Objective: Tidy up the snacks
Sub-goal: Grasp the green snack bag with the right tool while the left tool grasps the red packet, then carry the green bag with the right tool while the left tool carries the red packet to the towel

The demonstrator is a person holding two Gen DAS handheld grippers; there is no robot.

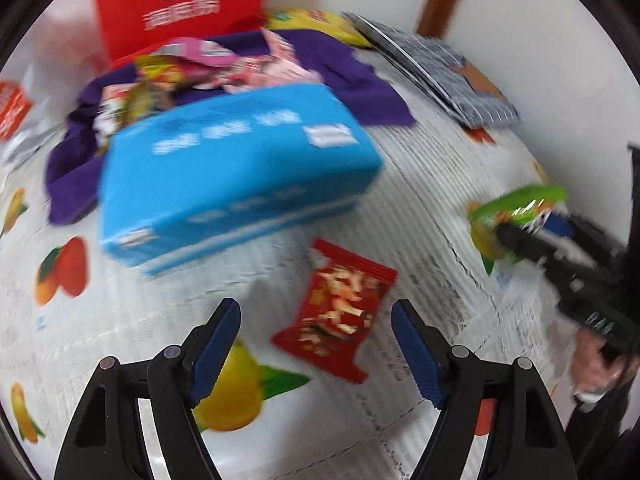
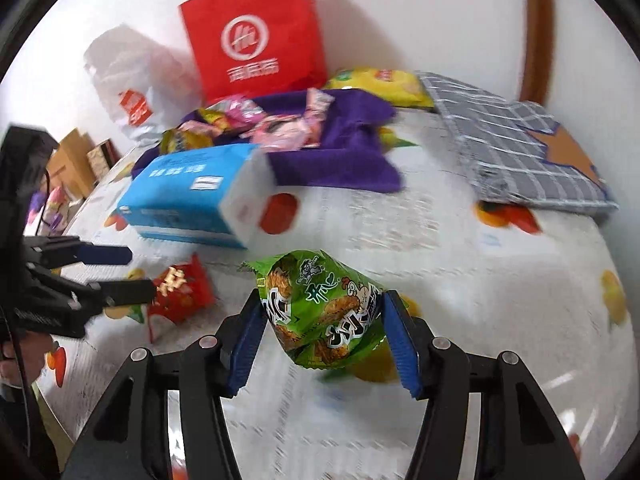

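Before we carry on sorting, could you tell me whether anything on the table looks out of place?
One red snack packet lies alone on the fruit-print tablecloth, apart from the snack pile on the purple cloth. The blue tissue pack sits askew, overlapping that cloth's edge.

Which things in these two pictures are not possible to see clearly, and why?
- Blue box lettering: motion blur, both wrist views.
- Snack pile on the purple cloth: blurred; single packets unclear.
- Red bag: top cut off by the left wrist view's edge.
- Green snack packet: sides hidden by the right gripper fingers.
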